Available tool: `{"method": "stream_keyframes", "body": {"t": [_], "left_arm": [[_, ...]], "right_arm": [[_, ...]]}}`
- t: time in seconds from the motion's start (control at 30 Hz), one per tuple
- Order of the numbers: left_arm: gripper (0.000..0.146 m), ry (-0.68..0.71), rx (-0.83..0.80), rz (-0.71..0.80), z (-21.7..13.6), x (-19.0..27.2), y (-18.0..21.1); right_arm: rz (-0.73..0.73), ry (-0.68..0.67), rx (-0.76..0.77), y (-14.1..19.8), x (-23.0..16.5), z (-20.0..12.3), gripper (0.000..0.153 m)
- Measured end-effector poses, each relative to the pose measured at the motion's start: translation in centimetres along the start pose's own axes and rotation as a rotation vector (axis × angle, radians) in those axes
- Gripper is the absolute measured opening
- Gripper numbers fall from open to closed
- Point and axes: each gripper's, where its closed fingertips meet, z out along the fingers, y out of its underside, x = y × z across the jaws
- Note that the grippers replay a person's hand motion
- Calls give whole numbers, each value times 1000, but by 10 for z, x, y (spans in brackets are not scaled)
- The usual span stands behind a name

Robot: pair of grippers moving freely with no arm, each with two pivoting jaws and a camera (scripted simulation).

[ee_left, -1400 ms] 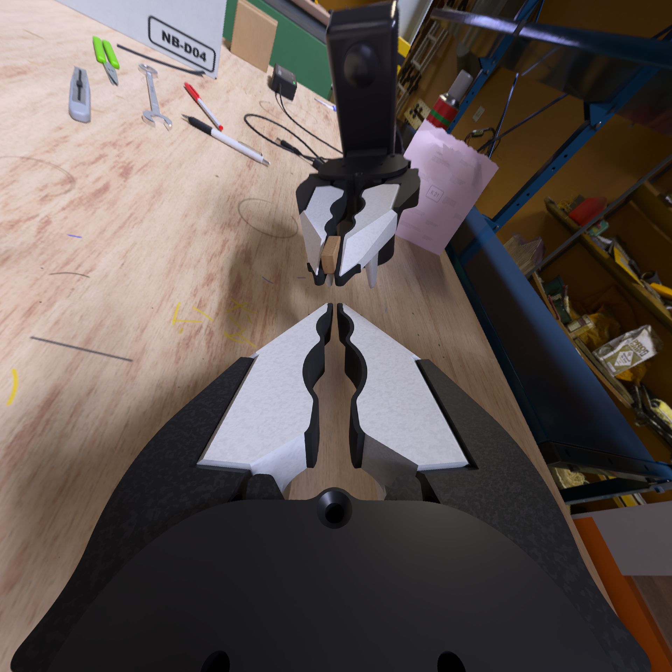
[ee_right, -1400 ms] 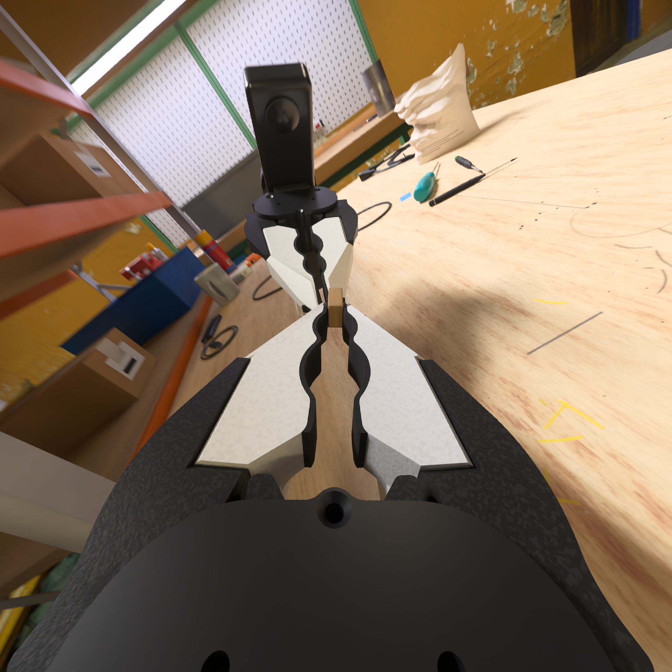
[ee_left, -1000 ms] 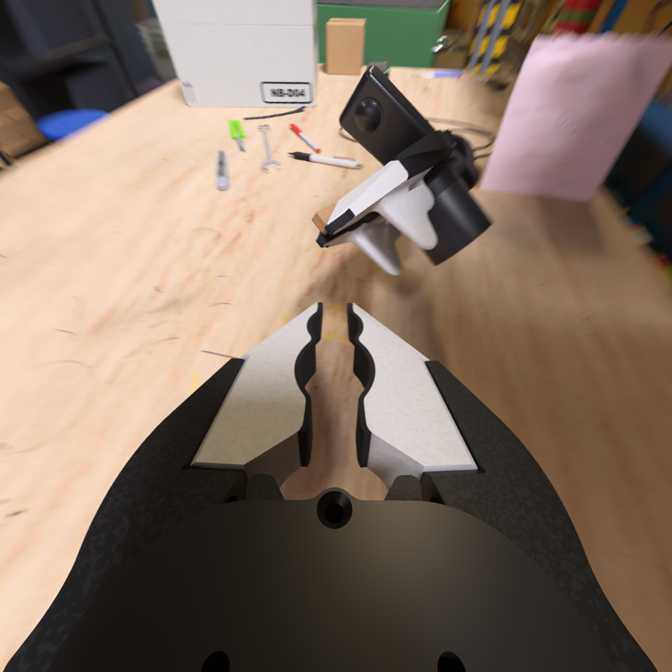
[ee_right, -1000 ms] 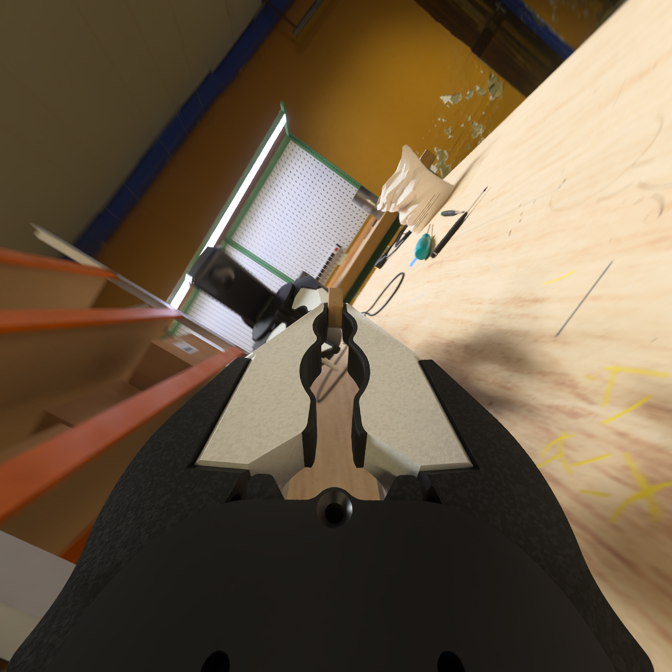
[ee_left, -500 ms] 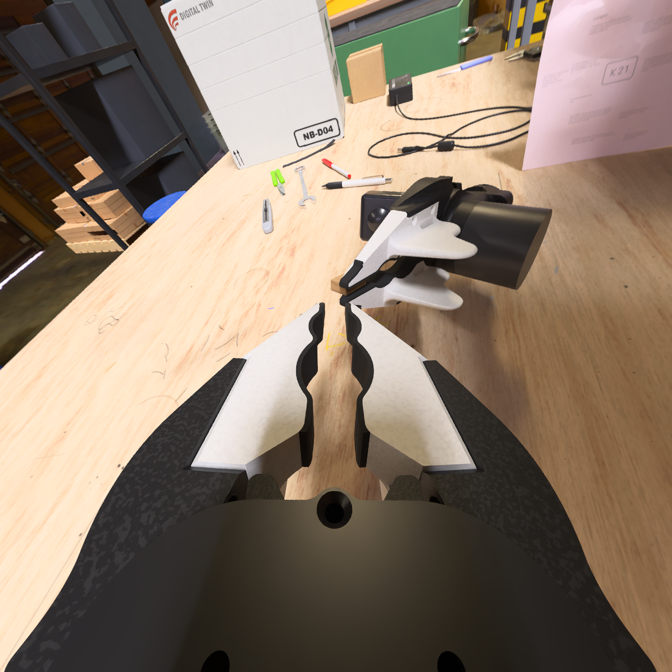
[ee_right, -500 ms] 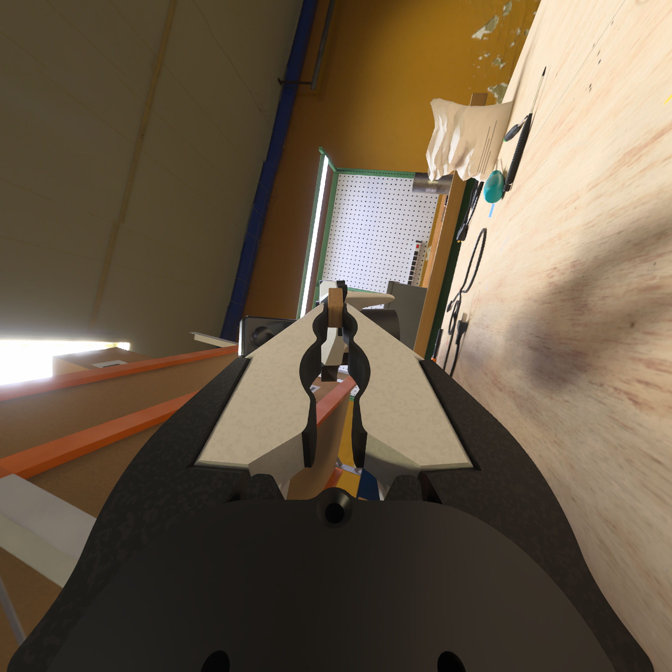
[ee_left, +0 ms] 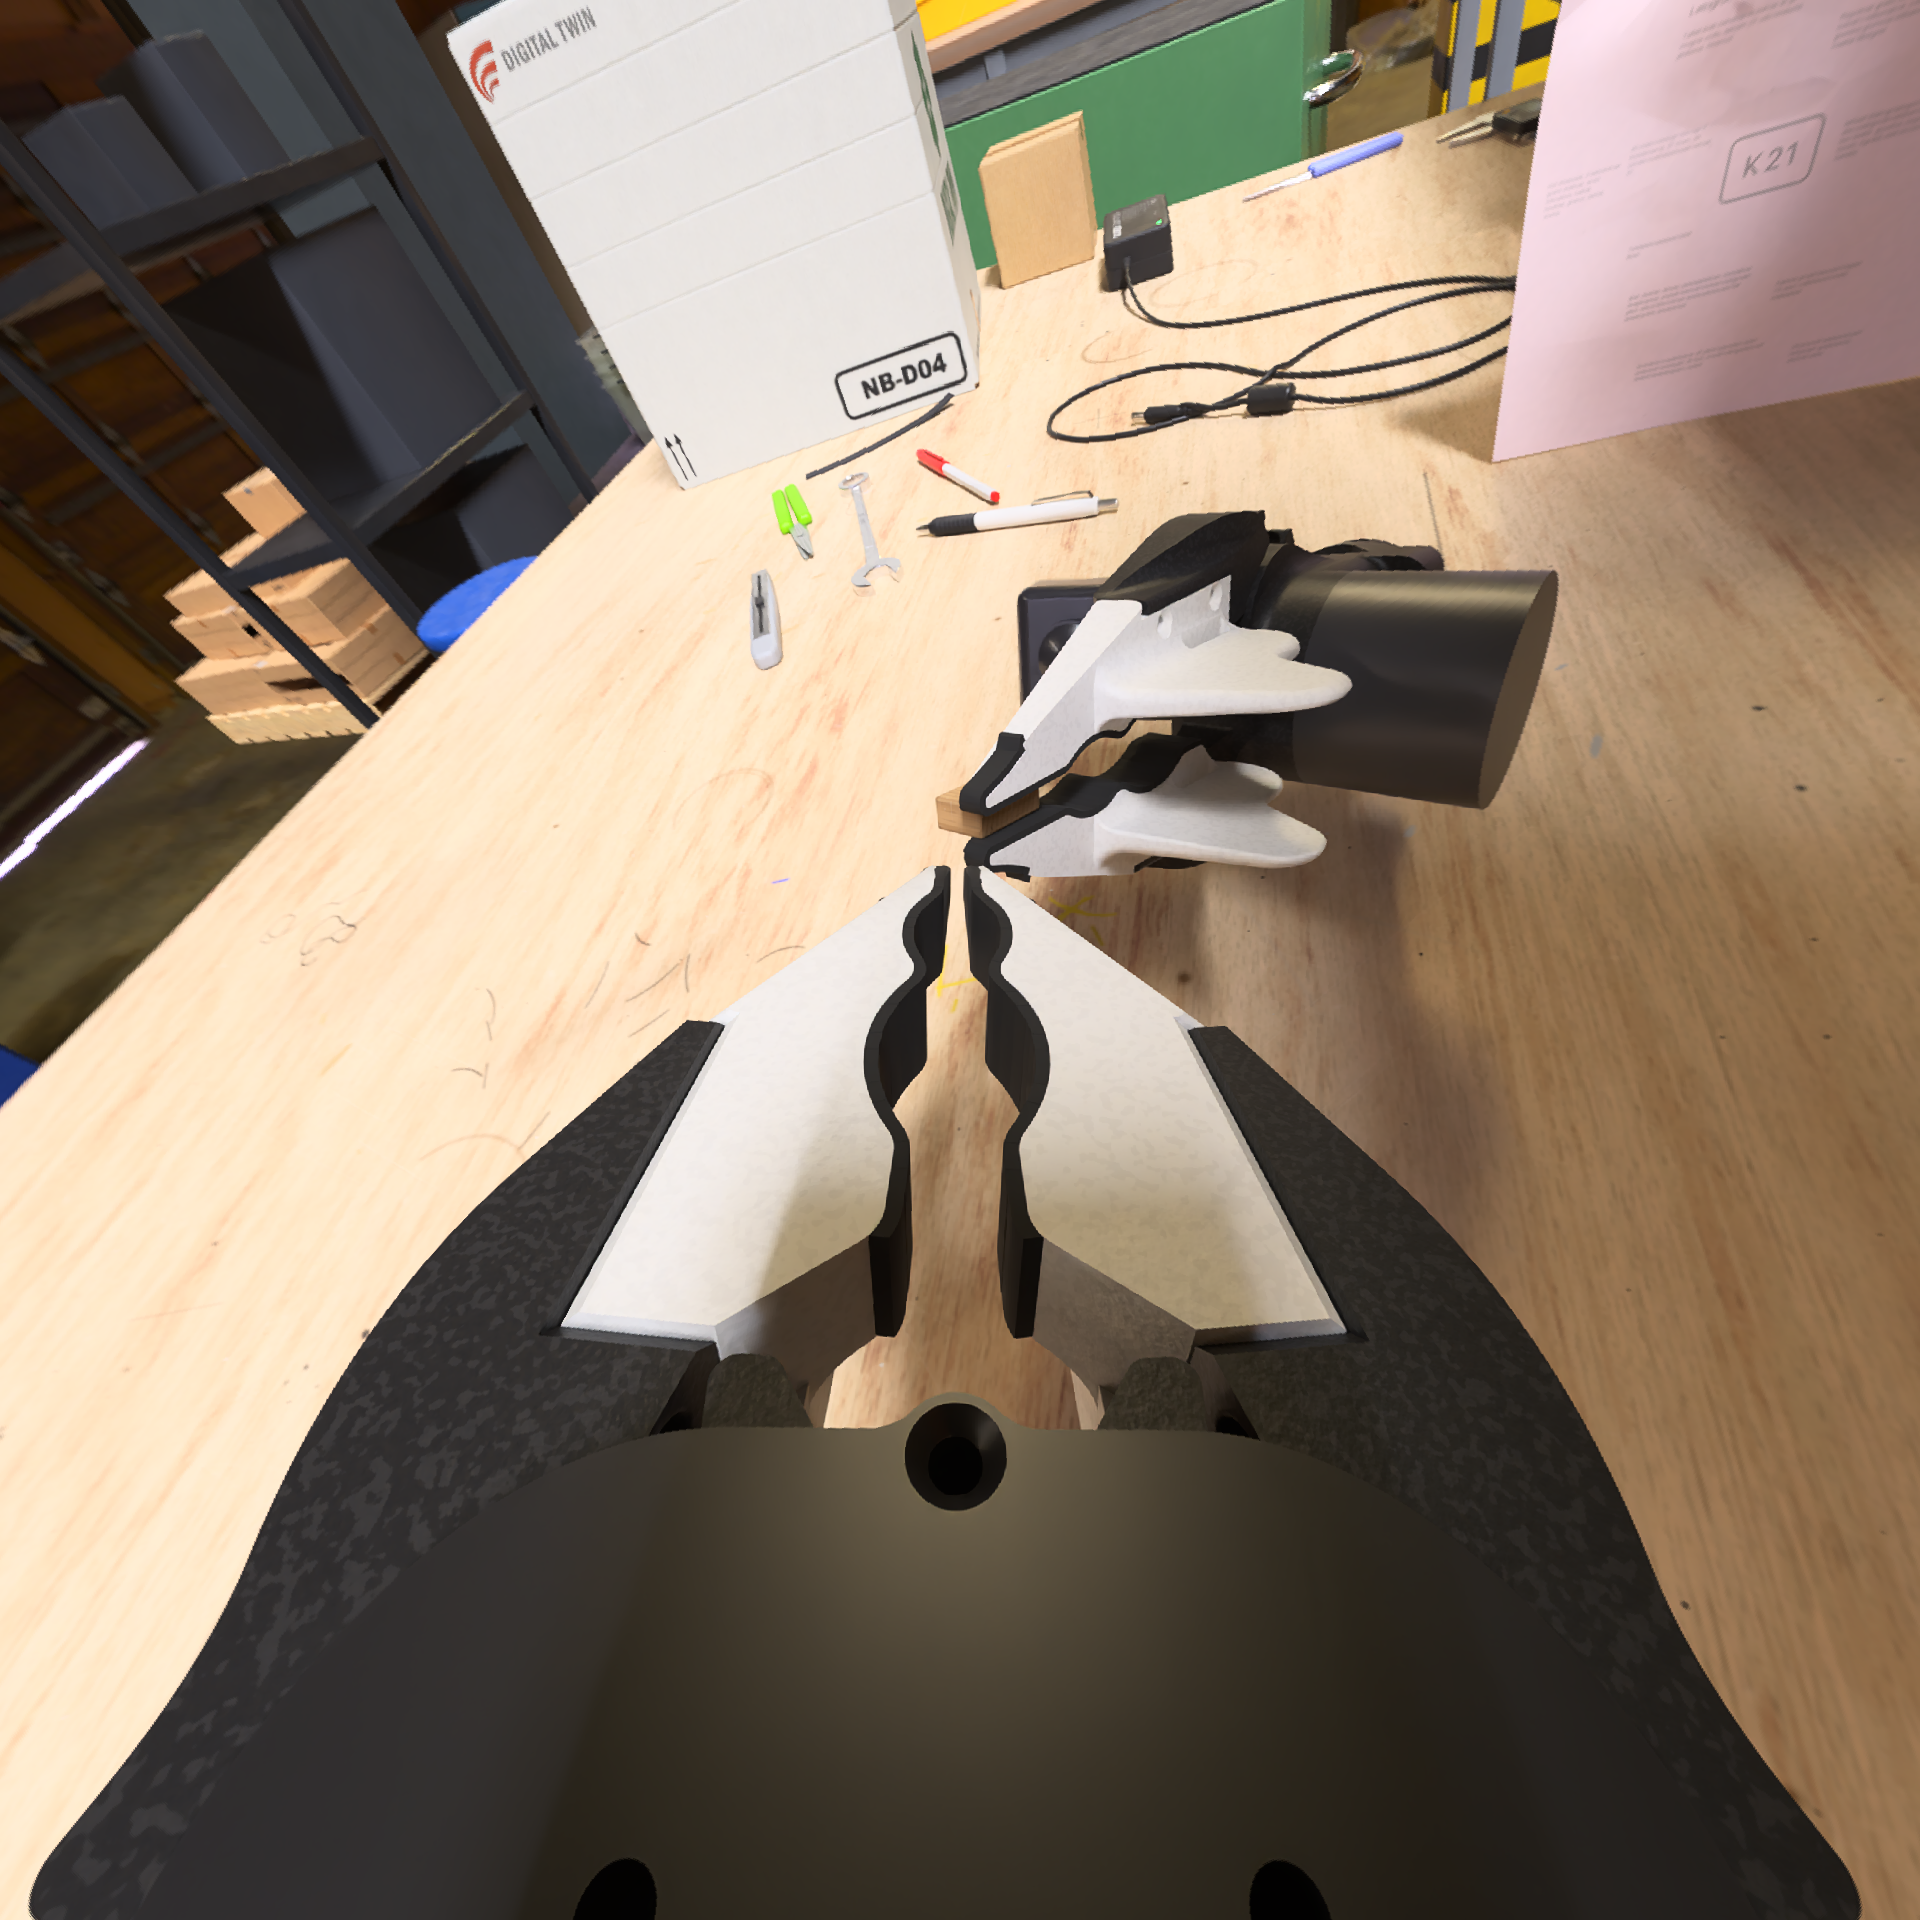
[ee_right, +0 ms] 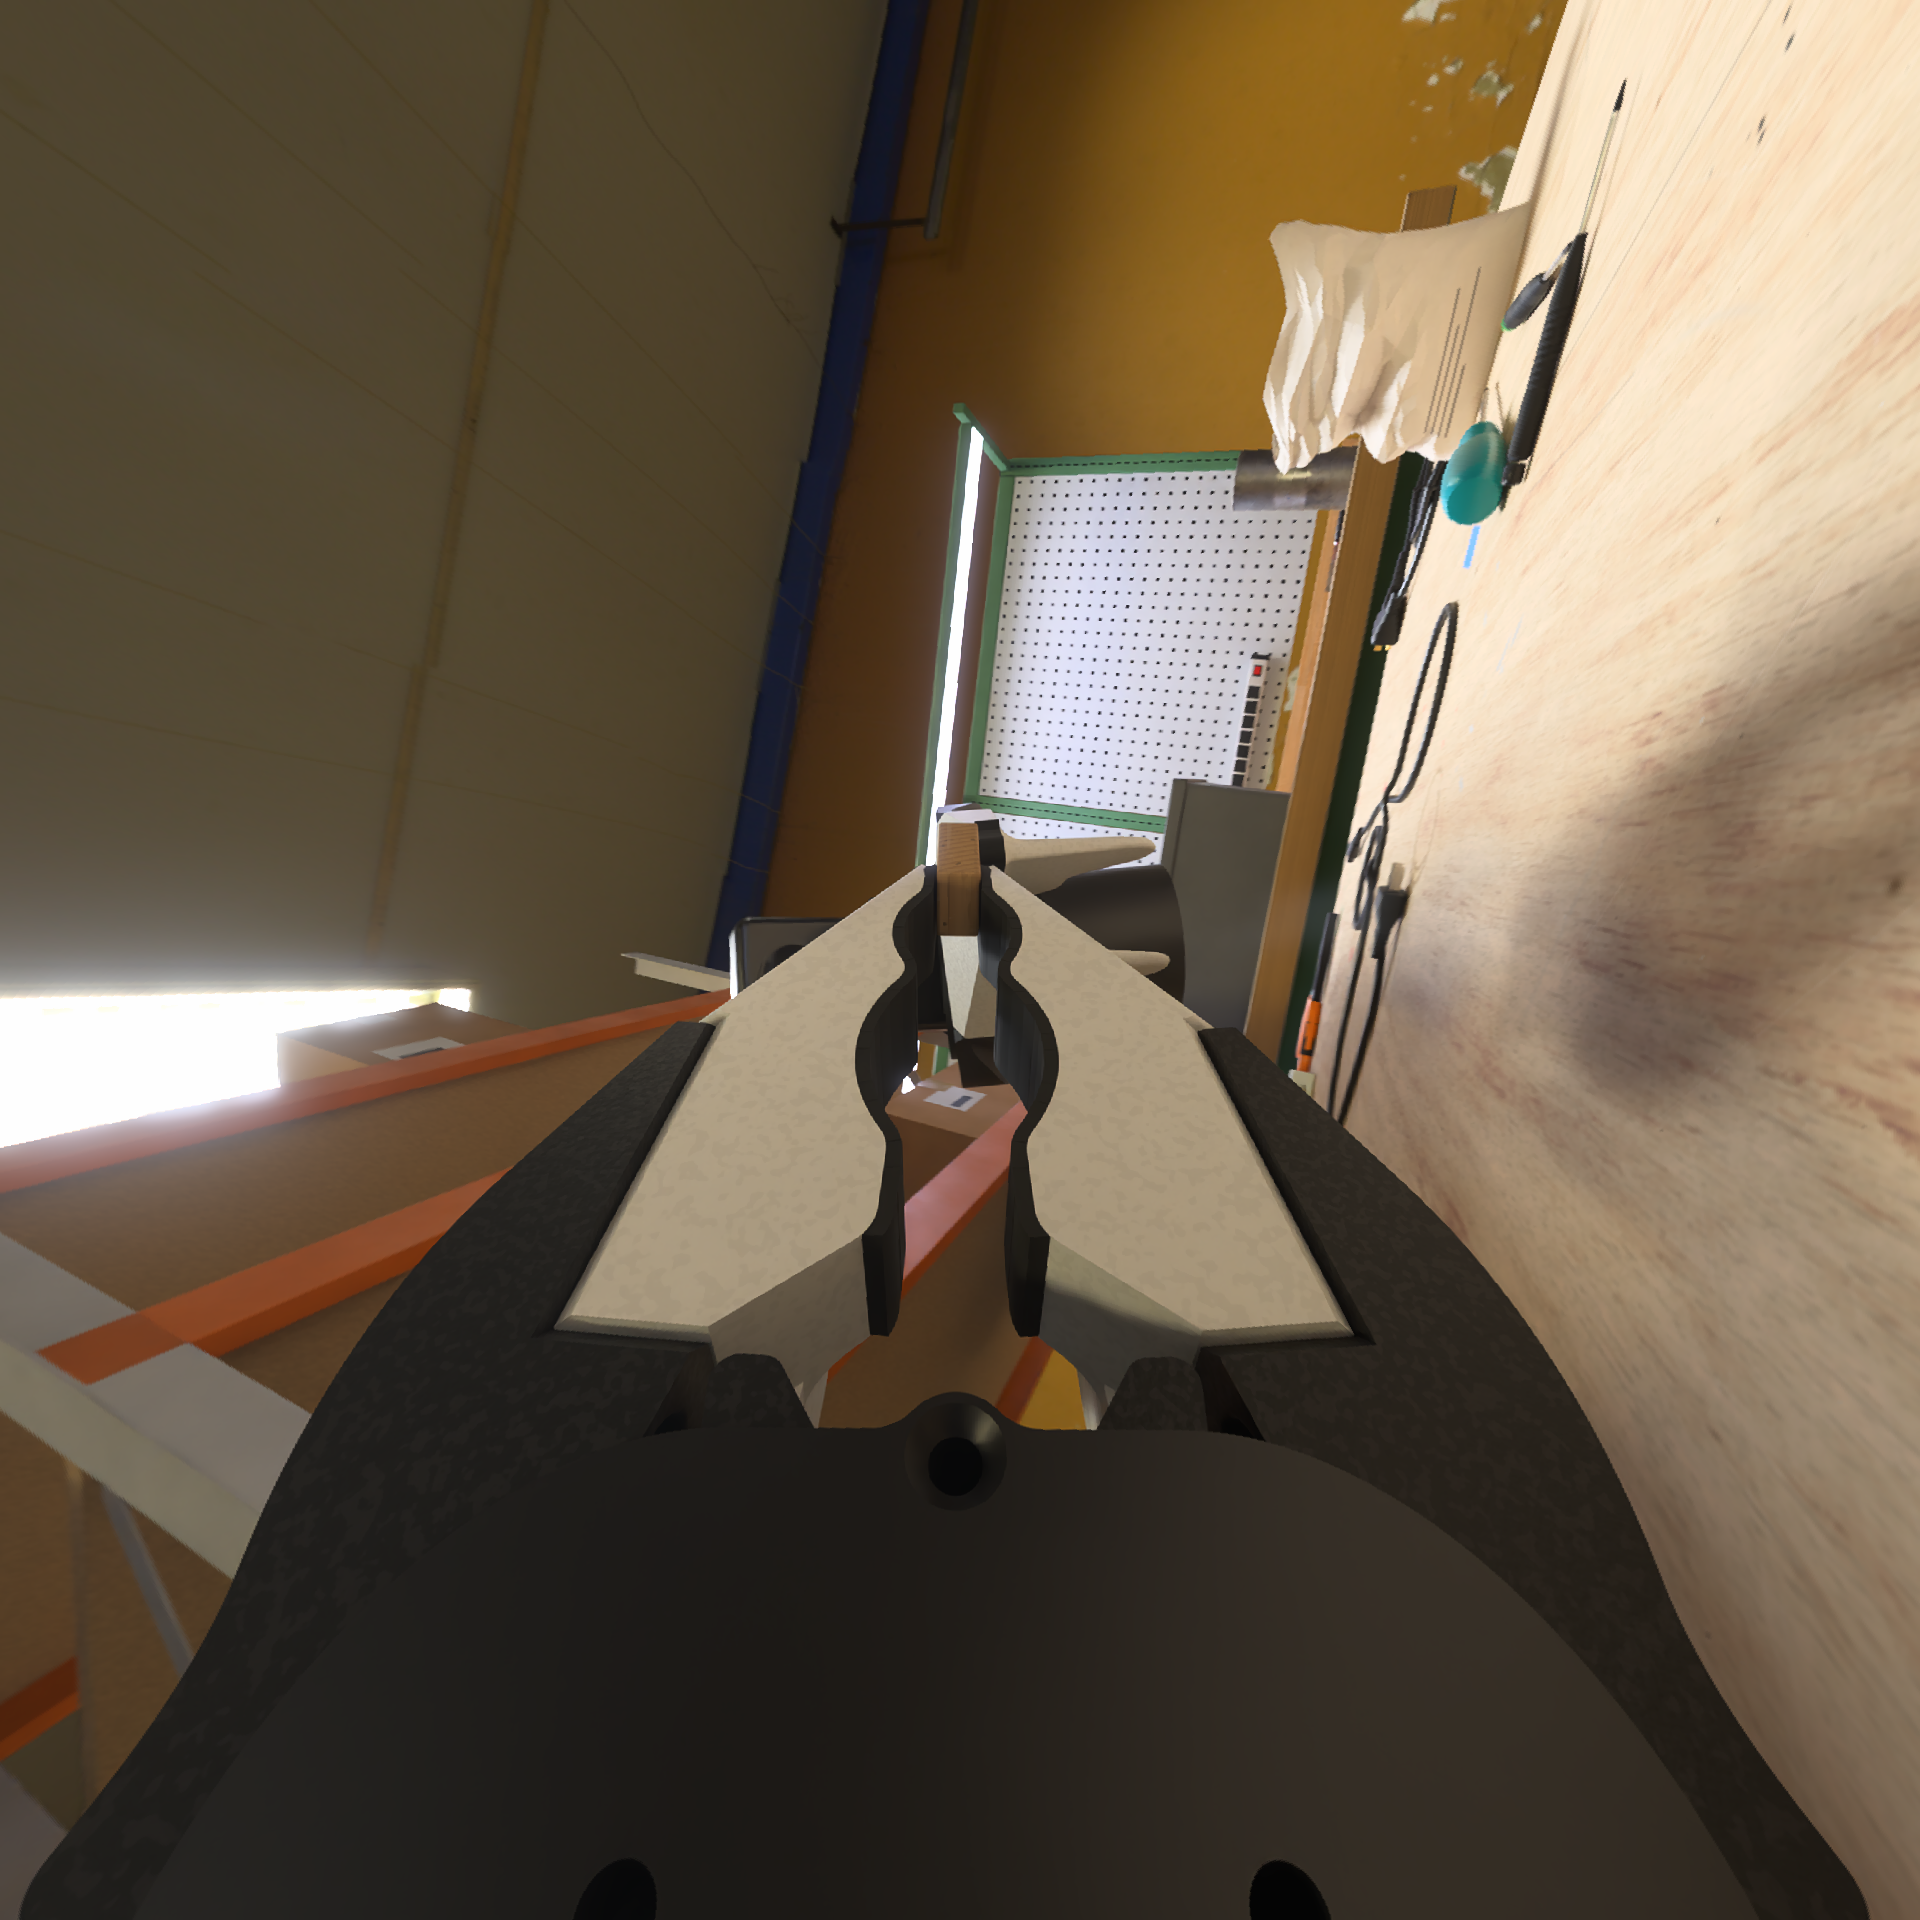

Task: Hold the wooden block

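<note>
Black speckled tongs [ee_left: 954, 878], white fingers [ee_left: 790, 1122] (wavy black pads).

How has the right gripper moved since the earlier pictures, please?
Yes: the right gripper, shut on the wooden block, has rolled onto its side, judged against the white box.

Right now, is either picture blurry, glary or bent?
Left wrist view: sharp, evenly lit; wide lens bows the box. Right wrist view: camera rolled, so the table stands at the right; blown-out glare at left, a soft shadow on the table; block crisp.
</note>
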Motion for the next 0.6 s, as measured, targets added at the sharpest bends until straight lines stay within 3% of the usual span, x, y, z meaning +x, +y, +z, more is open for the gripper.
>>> {"method": "stream_keyframes", "body": {"t": [0.2, 0.6], "left_arm": [[3, -17, 6, 34, 0, 2, -2], [3, -13, 24, 13, -1, 1, -5]], "right_arm": [[103, -55, 10, 0, -2, 0, 6], [112, -62, 15, 0, -3, 2, 6]]}}
